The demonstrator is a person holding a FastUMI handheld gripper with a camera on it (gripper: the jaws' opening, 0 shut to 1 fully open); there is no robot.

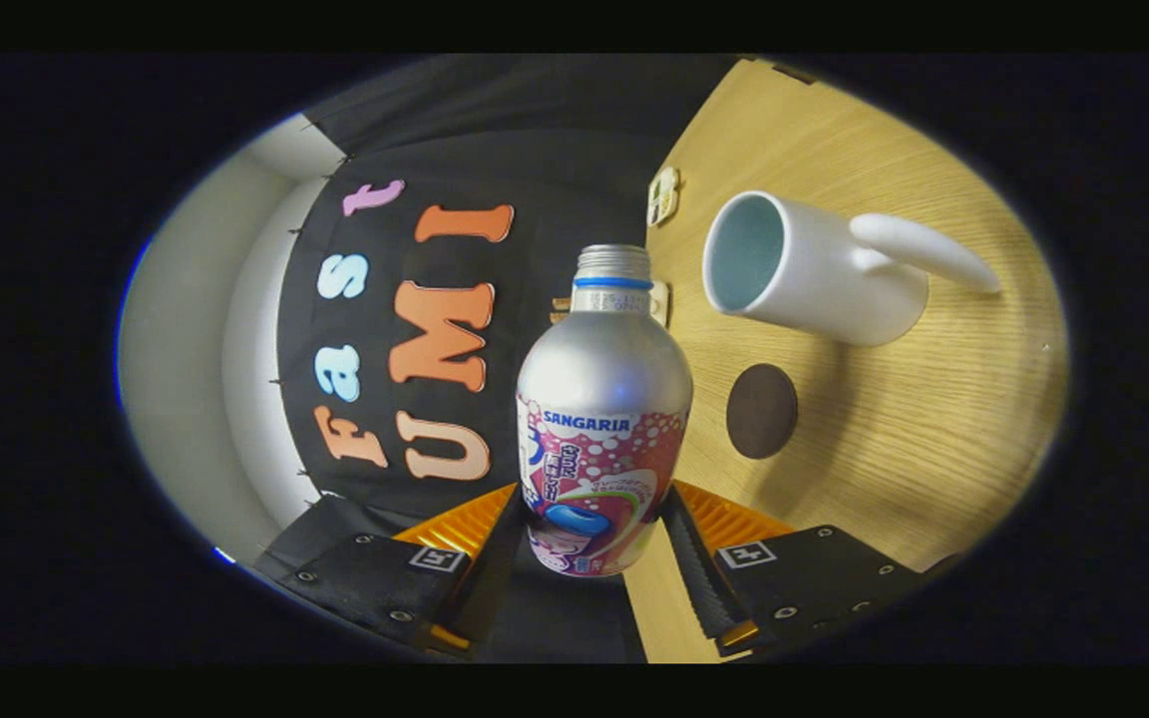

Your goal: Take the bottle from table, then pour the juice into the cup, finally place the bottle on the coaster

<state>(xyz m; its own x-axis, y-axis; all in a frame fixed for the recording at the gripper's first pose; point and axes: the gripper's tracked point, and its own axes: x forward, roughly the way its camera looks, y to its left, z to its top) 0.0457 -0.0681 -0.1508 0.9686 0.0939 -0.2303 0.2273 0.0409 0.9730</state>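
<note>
Gripper view: the gripper [589,543] clenches the capless bottle [602,399] between both fingers, near the cup [814,269] and coaster [762,410].

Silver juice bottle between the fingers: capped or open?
Open: the silver juice bottle shows bare neck threads, no cap. The gripper is shut on its lower body.

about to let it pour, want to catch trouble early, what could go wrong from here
1. The uncapped silver aluminium bottle is gripped low on its printed label by the gripper, both jaws pressing on it; tilting could let the smooth body slip or twist.
2. The neck sits apart from the white ceramic cup, so juice may land on the wooden table.
3. The round dark brown coaster is small, so the bottle may be set down off-centre.
</note>
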